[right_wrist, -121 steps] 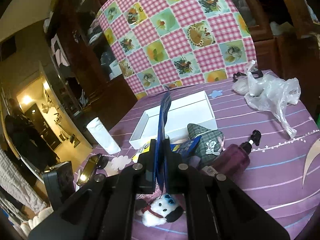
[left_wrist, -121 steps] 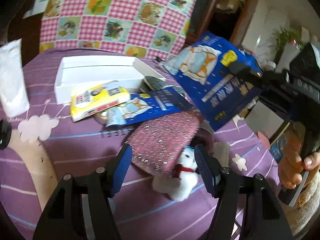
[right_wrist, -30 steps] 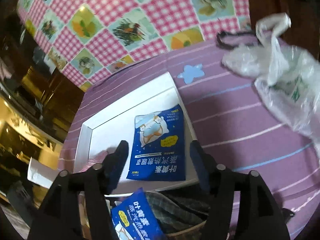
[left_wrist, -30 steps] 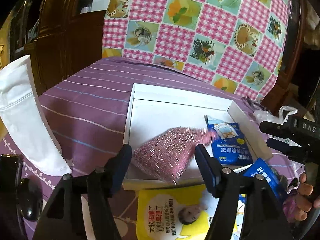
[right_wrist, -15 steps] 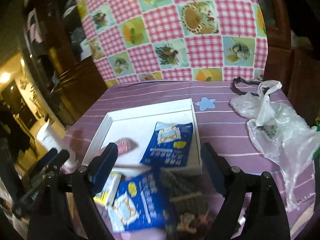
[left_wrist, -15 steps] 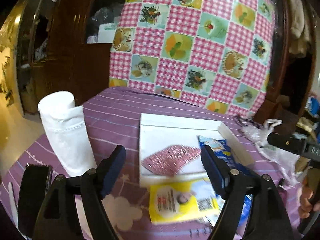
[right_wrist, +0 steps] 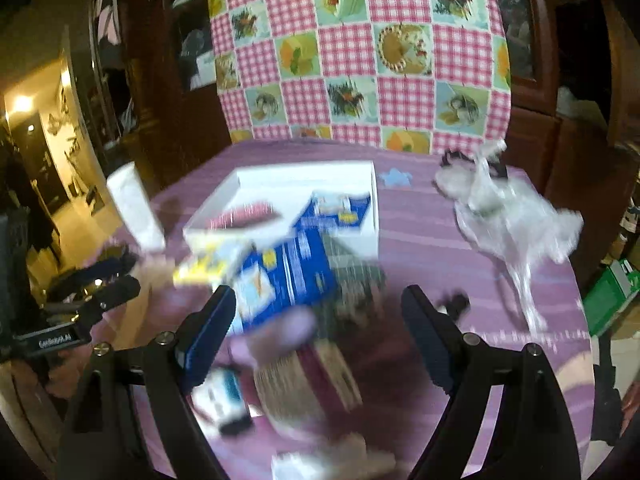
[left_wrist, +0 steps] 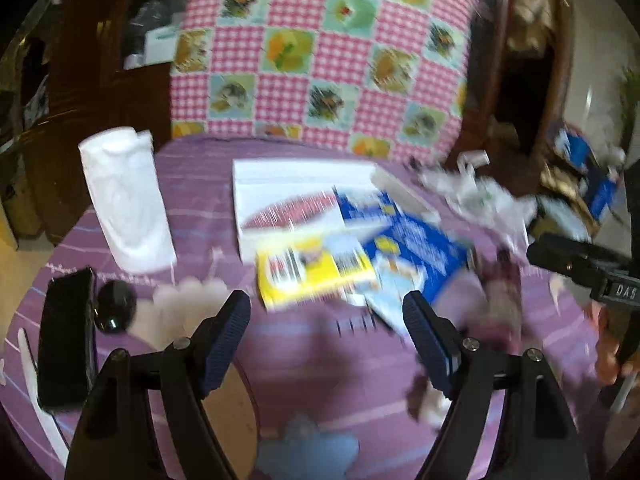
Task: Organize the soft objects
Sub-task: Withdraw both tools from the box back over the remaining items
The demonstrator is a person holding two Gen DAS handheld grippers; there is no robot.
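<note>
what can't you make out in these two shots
- Print on the yellow packet and blue packet: left wrist view, motion blur.
- Objects between the right claw fingers: right wrist view, smeared, unidentifiable.
- Contents of the plastic bag: right wrist view, blurred, crumpled.
- Pink item in the white box: both views, streaked.

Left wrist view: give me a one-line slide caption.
Open left tool hovering empty above purple table, white tray holding pink cloth and blue packet ahead.
</note>
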